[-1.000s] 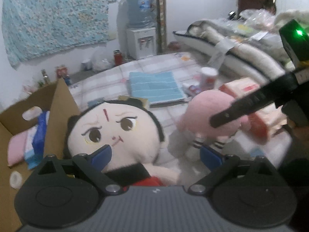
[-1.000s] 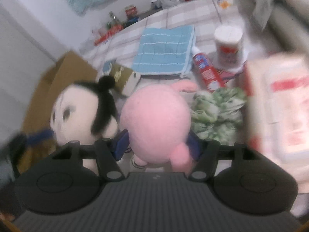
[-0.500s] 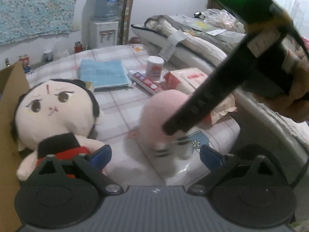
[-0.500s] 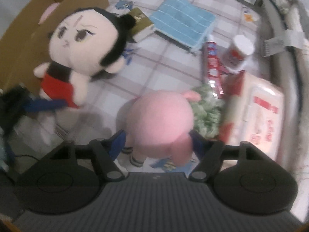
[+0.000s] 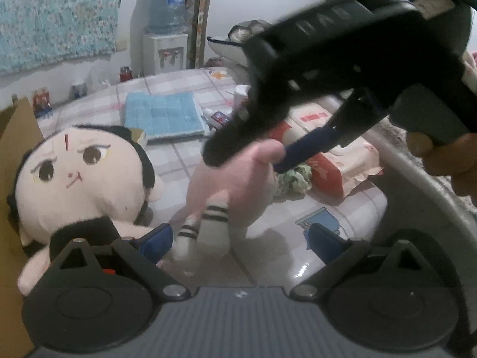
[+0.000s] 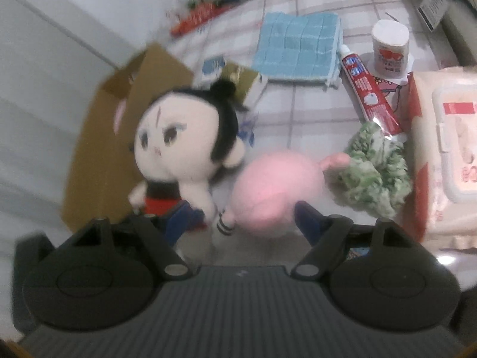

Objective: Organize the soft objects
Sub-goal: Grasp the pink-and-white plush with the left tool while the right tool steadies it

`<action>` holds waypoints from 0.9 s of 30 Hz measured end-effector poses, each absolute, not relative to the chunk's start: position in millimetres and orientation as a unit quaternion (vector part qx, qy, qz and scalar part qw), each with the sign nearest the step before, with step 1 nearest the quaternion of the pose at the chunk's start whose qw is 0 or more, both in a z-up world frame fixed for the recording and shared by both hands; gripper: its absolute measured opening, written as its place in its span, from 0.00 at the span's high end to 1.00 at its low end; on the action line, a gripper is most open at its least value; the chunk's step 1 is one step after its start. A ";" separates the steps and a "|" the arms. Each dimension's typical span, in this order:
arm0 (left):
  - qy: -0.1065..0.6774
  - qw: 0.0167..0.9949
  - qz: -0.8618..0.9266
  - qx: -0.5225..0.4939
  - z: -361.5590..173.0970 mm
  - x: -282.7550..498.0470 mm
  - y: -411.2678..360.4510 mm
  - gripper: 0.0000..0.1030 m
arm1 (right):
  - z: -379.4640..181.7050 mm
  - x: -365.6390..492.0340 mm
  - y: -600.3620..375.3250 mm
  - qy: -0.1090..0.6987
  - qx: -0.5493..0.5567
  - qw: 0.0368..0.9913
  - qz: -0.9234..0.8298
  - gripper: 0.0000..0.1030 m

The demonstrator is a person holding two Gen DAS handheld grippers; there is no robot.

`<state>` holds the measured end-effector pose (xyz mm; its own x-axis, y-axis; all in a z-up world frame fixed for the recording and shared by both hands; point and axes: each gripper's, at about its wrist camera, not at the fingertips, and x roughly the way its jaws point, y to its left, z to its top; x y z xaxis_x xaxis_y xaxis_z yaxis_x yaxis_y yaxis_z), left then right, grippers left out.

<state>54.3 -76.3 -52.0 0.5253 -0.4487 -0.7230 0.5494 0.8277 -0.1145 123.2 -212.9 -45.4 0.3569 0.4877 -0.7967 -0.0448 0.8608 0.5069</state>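
Your right hand-held gripper [image 6: 243, 220] stands spread around the blurred round pink plush toy [image 6: 275, 186], contact unclear. Your left hand-held gripper [image 5: 240, 240] is released, its near fingers hiding the black-haired cream plush doll's [image 5: 80, 179] body.

Checked tile floor [image 6: 313, 113], pale with pinkish lines. Lying on it: black-haired doll [image 6: 179, 155] beside a cardboard box [image 6: 98, 155]; pink plush [image 6: 277, 188] next to a green scrunchie [image 6: 375, 173]; folded blue towel [image 6: 298, 47]; red tube [image 6: 369, 95]; white tub [image 6: 390, 49]; pack of wipes [image 6: 447, 155] at right.
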 end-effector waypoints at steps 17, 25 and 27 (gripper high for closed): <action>0.362 0.890 -0.223 0.164 -49.0 82.2 -97.6 0.06 | -76.7 140.2 -270.3 0.430 0.347 0.815 0.171 0.27; 0.348 0.883 -0.216 0.227 -35.7 109.0 -121.5 0.06 | -52.2 90.6 -309.8 0.384 0.260 0.878 0.124 0.25; 0.366 0.878 -0.214 0.222 -35.3 124.0 -125.6 0.05 | -53.0 79.9 -317.1 0.370 0.258 0.884 0.122 0.25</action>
<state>124.0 -125.6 -35.3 0.6400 -0.2139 -0.7380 0.5387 0.8098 0.2325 79.9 -317.1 -53.0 0.6961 0.4059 -0.5922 -0.0242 0.8376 0.5457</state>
